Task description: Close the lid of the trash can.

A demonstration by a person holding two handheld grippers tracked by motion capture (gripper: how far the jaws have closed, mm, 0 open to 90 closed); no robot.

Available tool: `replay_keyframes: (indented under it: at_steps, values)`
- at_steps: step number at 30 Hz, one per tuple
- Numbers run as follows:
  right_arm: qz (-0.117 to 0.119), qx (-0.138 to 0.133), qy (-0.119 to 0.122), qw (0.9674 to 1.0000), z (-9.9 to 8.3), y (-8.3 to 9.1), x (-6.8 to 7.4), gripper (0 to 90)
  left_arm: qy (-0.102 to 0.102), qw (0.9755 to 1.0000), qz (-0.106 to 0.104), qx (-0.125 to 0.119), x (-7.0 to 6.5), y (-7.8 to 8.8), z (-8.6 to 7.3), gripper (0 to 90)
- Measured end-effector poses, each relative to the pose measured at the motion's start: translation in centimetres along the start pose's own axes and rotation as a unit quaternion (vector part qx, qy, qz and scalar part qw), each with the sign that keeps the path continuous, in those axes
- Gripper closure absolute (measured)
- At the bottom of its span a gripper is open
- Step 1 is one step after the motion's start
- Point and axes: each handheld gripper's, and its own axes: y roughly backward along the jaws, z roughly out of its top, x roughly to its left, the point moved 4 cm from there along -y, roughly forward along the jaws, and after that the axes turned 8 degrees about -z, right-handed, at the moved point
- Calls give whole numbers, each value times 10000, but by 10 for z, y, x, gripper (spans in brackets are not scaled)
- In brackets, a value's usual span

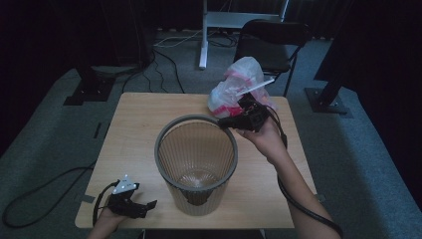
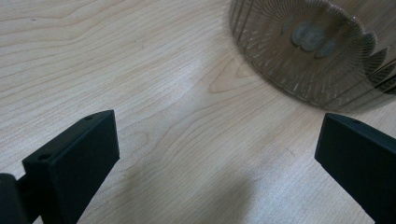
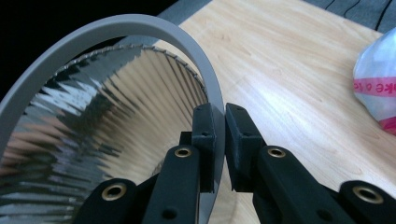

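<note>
Upright, ribbed bin [image 1: 196, 167] with mouth facing up, right gripper [image 3: 219, 140] pinching its grey rim, left gripper [image 2: 217, 154] spread wide.

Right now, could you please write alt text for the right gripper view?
The right gripper has its black fingers shut on the grey rim of a ribbed, clear bin. Behind lies a wooden table, with a plastic bag at right.

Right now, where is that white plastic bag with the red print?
In the high view, the white plastic bag with red print sits at the wooden table's far right edge, just behind the right gripper, which clamps the ribbed clear bin's grey rim.
</note>
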Motion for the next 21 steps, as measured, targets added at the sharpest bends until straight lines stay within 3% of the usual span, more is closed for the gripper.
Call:
replay_keyframes:
  at_steps: [5,9,11,14,16,17,19,21]
  values:
    - [34,123,59,9999,2,-4,1,824,-15,10000,-1,8,0,0,0,0]
    - [144,-116,-85,9998,1,-3,-1,625,-4,10000,0,-4,0,1,0,0]
    - [135,-250,-149,9995,-1,1,-2,605,-10,10000,3,3,1,0,0,0]
    - [102,-436,-263,9986,-3,5,-4,486,-19,10000,-5,18,0,-1,0,0]
    - [161,-577,-334,9976,-5,4,-4,286,-22,10000,-2,15,0,-1,0,0]
    - [277,-571,-209,9978,-7,2,-1,191,-21,10000,0,18,0,-1,0,0]
    - [163,-634,-72,9978,-10,1,2,108,-18,10000,6,18,0,-1,0,0]
    - [88,-734,122,9972,-12,0,9,108,-23,10000,13,25,0,-1,0,0]
